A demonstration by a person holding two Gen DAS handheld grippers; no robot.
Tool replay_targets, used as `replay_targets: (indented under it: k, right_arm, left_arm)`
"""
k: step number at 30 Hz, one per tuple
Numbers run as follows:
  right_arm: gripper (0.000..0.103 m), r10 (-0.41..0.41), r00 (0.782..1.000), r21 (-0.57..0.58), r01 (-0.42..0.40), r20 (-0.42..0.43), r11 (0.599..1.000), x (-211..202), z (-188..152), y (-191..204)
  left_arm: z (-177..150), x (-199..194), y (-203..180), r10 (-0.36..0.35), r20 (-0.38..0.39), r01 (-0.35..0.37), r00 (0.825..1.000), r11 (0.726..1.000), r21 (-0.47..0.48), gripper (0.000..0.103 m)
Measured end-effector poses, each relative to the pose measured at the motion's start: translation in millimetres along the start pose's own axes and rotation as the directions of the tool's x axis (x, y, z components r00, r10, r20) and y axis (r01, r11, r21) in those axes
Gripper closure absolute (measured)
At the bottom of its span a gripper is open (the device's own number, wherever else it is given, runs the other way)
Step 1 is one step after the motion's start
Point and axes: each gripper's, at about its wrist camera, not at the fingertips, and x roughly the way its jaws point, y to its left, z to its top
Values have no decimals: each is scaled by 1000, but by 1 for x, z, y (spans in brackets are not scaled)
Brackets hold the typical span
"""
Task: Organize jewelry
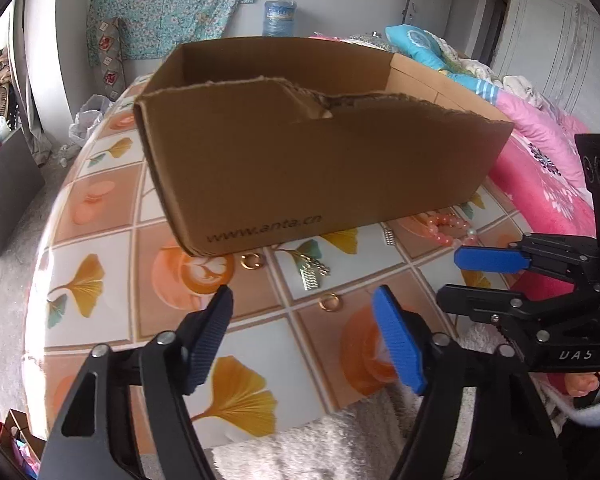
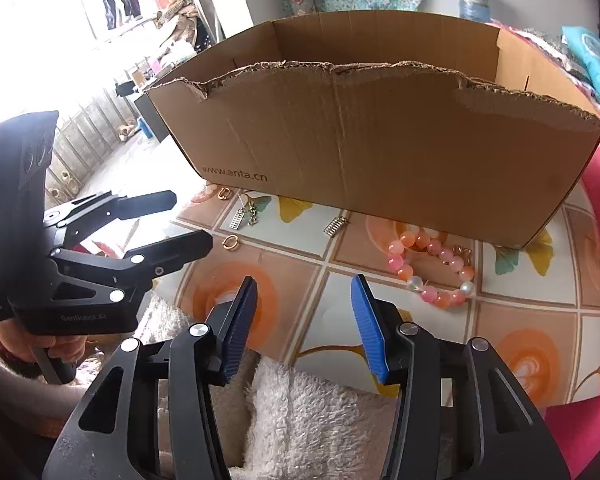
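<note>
Left wrist view showed my left tool (image 1: 302,302) with its blue pads spread wide and nothing between them, hovering low over the tiled, ginkgo-patterned desk (image 1: 100,240). My right tool (image 2: 304,292) was likewise agape and empty.

Taking the torn brown cardboard box printed "www.anta.cn" (image 1: 300,160) as the landmark, every piece of jewelry lay loose on the desk along the box's near wall, on my side of it. A small gold ring (image 1: 330,302) sat just in front of the box, almost straight ahead of my left tool and a little toward its right pad; a second gold ring (image 1: 250,261) lay closer to the box's near-left corner. Between them, a silver comb-like charm on a short chain (image 1: 311,276) rested just off the wall. Toward the box's right end, touching or nearly touching its base, curled the pink and orange beaded bracelet (image 2: 432,272), its loop stretched roughly along the wall.

My judgement was that the bracelet lay forward and to the right of my right tool, the nearer one to it, while the rings belonged to the left. The bracelet's long run called for a grip across the strand, then a lift over the torn rim.
</note>
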Motion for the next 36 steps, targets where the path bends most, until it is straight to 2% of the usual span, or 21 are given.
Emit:
replay_targets:
  k: [5,9,13,25,36]
  right_arm:
    - [58,3,1000,12,-2,-5,1000,5,1,-3]
    - [58,6,1000,24,-6,-10,1000,8,3,-8]
    - [58,8,1000,35,-8,-10,999,10,4,-12]
    - [58,5,1000,44,-5,-5,999,8,3,-17]
    - [58,-16,1000,31,15,18,999,-2,1,-15]
  left_arm:
    - [-8,14,-15,-34,-51,33,998,999,-25,69]
    - [-7,19,-21,-17,-55,16,998,1000,-16,81]
    - [-5,22,-24,4,-54,-4,999,1000,7,86]
    - [-5,30,-46,103,-30,-99,994,989,106,88]
    - [-5,31,-52,142,-11,-140,990,984,112,93]
